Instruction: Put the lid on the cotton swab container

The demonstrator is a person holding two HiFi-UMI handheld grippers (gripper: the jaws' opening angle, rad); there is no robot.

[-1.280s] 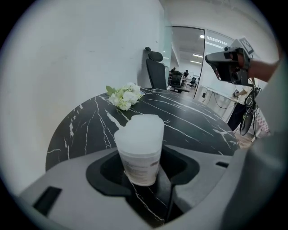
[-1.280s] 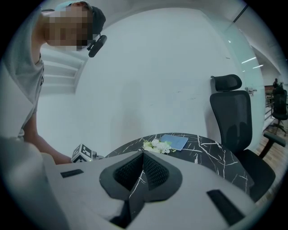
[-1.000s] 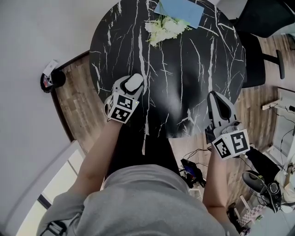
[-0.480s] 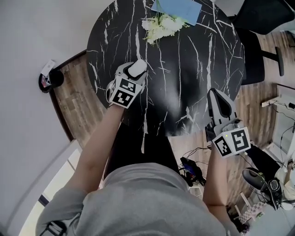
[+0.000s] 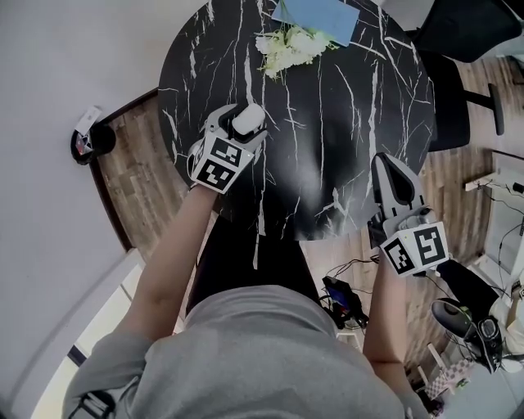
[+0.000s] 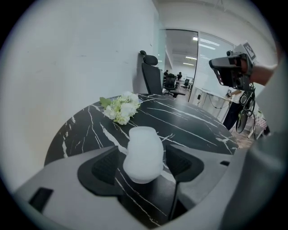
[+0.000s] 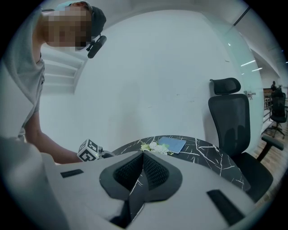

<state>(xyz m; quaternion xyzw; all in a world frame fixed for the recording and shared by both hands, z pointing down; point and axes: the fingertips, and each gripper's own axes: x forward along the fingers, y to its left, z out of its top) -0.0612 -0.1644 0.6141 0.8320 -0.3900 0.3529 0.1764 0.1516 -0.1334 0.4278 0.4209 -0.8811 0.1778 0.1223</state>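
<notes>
A frosted white cotton swab container [image 6: 143, 155] stands on the black marble table [image 5: 344, 106] between the jaws of my left gripper [image 6: 142, 165]. Those jaws have just been opening. A gap shows between the container and each pad [image 6: 105, 167], so they are open around it and not pressing. From the head view the container [image 5: 248, 119] sits at the left gripper [image 5: 244, 123] tips, on the table's left side. My right gripper [image 5: 385, 164] hovers at the table's near right edge. It is shut [image 7: 143, 155], with nothing between its pads. I cannot pick out a separate lid.
A bunch of white flowers [image 5: 288, 47] and a blue card [image 5: 318, 18] lie at the table's far side. A black office chair [image 7: 231, 126] stands beyond the table on the right. Cables and gear [image 5: 344, 299] lie on the wooden floor near my legs.
The left gripper moved farther onto the table with the white container between its jaws, and the jaws now stand wider. The right gripper has stayed put.
</notes>
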